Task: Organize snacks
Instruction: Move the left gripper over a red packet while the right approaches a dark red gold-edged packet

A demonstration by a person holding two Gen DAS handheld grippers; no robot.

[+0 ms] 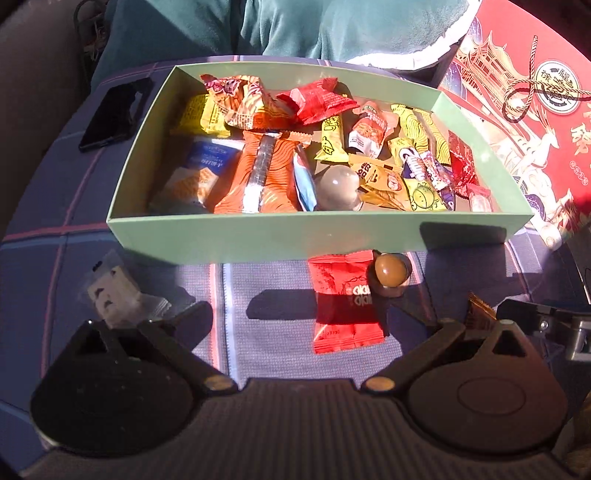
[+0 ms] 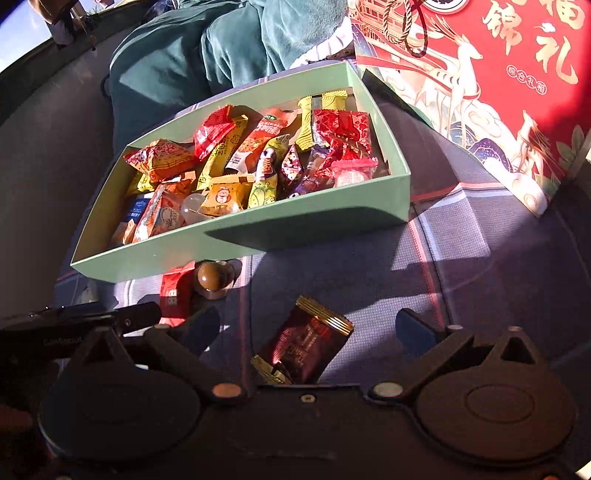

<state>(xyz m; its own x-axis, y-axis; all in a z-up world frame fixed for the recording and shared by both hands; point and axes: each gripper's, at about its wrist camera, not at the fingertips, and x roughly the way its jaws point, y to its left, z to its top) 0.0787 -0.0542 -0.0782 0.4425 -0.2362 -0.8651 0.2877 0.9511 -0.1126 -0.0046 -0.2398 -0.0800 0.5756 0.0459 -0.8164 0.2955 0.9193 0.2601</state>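
Observation:
A pale green box (image 1: pixel 258 236) (image 2: pixel 236 236) holds several wrapped snacks in red, orange and yellow. In front of it on the cloth lie a red packet (image 1: pixel 343 306) (image 2: pixel 173 291) and a brown round candy (image 1: pixel 391 271) (image 2: pixel 214 277). My left gripper (image 1: pixel 306 314) is open, with the red packet between its fingers. A clear packet (image 1: pixel 114 295) lies by its left finger. My right gripper (image 2: pixel 306 325) is open over a dark red packet with gold ends (image 2: pixel 306 343).
A large red gift box (image 1: pixel 524 122) (image 2: pixel 498 92) stands to the right of the green box. A black phone (image 1: pixel 114 114) lies left of the box. A person in teal clothes (image 1: pixel 258 26) sits behind. The plaid cloth (image 2: pixel 461 240) covers the surface.

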